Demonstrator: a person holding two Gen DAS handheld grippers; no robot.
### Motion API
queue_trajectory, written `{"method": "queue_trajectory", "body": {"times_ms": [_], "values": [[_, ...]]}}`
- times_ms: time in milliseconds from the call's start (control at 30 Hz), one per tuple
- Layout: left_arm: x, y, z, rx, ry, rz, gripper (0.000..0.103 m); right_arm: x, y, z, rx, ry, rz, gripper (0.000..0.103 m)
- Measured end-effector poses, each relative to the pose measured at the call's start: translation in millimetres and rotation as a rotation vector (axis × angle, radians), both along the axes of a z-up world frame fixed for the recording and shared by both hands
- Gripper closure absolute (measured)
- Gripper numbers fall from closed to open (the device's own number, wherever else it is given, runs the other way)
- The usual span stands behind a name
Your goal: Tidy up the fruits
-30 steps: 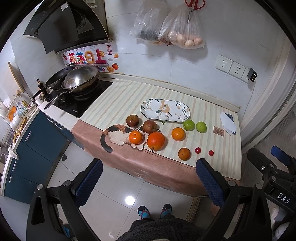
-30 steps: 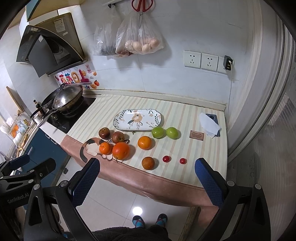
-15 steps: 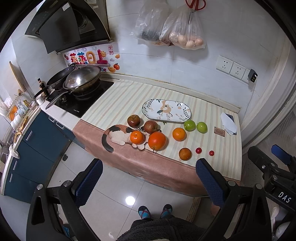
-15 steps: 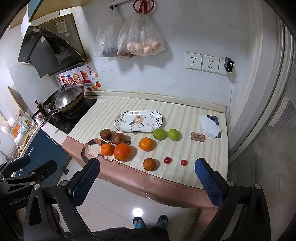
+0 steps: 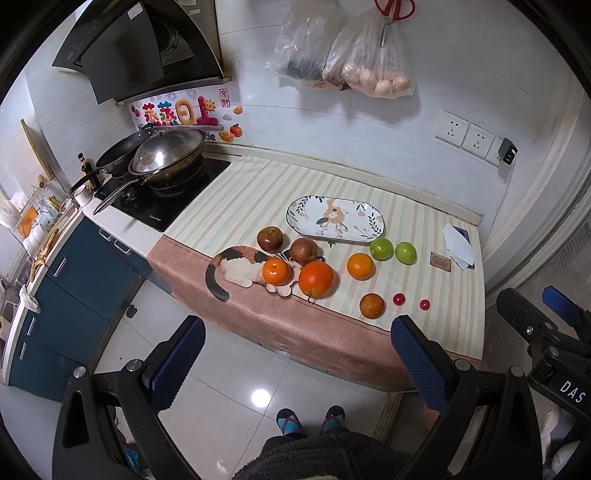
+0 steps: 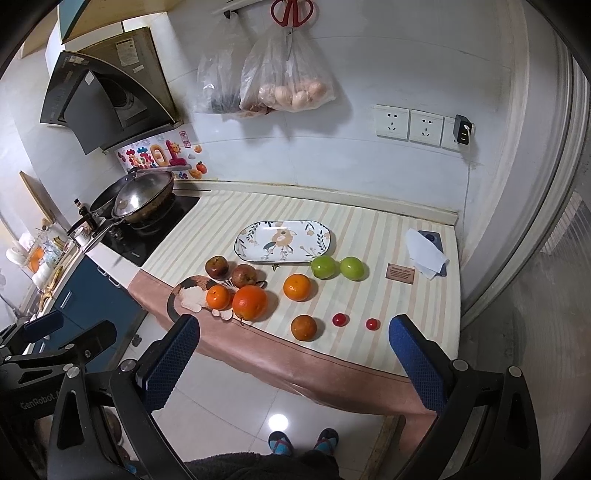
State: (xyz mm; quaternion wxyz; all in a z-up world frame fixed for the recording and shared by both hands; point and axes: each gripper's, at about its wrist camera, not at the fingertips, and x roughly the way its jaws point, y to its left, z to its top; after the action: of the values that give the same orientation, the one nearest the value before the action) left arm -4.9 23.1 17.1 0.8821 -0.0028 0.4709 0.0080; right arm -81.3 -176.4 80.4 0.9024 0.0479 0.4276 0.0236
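Both claws spread wide, gripping nothing: left claw (image 5: pixel 295 363), right claw (image 6: pixel 293 360), off the surface (image 6: pixel 373 236) edge. Fruits loose near the floral plate (image 6: pixel 284 242); big orange (image 6: pixel 249 302) partly covers cat print. Hanging bags' contents unclear.

The cat figure (image 6: pixel 192 293) on the bench (image 6: pixel 399 332) is partly covered by a small orange (image 6: pixel 218 297) and the large orange (image 6: pixel 250 302). A white tissue (image 5: pixel 458 246) hides most of the phone (image 5: pixel 461 232). Print on the small brown card (image 6: pixel 400 273) is too small to read. The scissors (image 5: pixel 393 9) are cut off by the left view's top edge.
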Motion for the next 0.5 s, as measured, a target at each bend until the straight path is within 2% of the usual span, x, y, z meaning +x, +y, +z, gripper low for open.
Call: {"method": "queue_trajectory", "body": {"times_ms": [133,267,400,500], "values": [[7.7,5.0,-7.0,-0.004,-0.005,0.033,0.0,3.3,-8.2,-9.5,0.031,-0.004,-0.003,0.0],[33.7,19.3,-18.3,0.033,-0.013,0.106,0.0,23.4,-16.8,-25.5,0.074,0.009,-0.015,0.0],[60.9,36.1,-43.4,0.095,0.007,0.179,0.0,60.2,-20.2,-63.0,0.13,0.075,-0.005,0.0],[89.1,52.6,-79.3,0.13,0.08,0.213,0.0,89.5,-14.4,-102.8,0.17,0.151,0.014,0.0]]}}
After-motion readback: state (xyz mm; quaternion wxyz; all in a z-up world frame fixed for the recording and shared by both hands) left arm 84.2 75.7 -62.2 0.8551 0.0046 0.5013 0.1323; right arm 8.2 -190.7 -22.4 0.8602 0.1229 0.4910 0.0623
